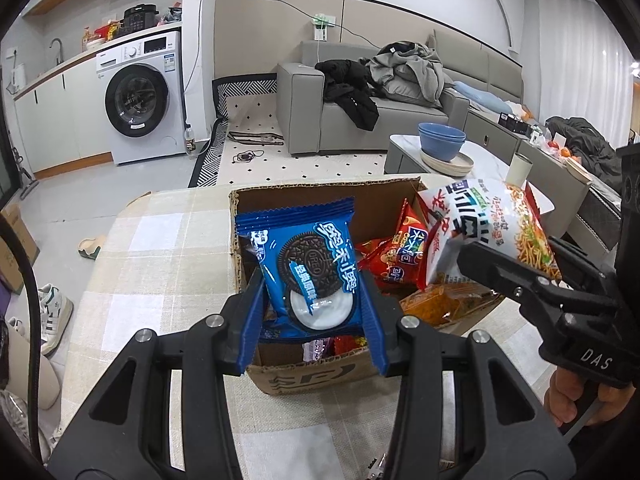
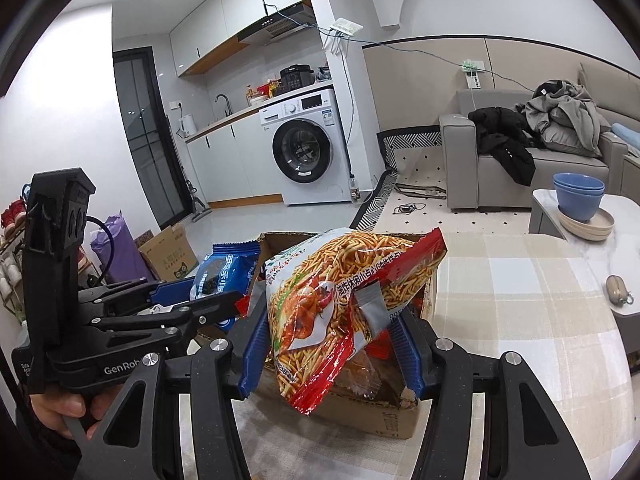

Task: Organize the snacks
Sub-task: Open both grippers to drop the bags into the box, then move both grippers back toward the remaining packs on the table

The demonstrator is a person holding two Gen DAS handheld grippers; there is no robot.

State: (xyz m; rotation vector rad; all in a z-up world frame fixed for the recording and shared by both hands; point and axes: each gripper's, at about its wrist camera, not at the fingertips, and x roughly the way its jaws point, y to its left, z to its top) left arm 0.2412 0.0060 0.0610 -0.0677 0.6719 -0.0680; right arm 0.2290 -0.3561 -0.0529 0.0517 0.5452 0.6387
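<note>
My left gripper is shut on a blue Oreo packet, which stands upright over the near left part of an open cardboard box. My right gripper is shut on a white and red bag of fried noodle sticks, held tilted above the same box. In the left wrist view this bag hangs over the box's right side. Inside the box lie a red snack bag and an orange packet. In the right wrist view the Oreo packet shows at left.
The box stands on a table with a checked cloth. A side table behind carries blue bowls on plates and a white cup. A small pouch lies at right. A hand grips the left tool.
</note>
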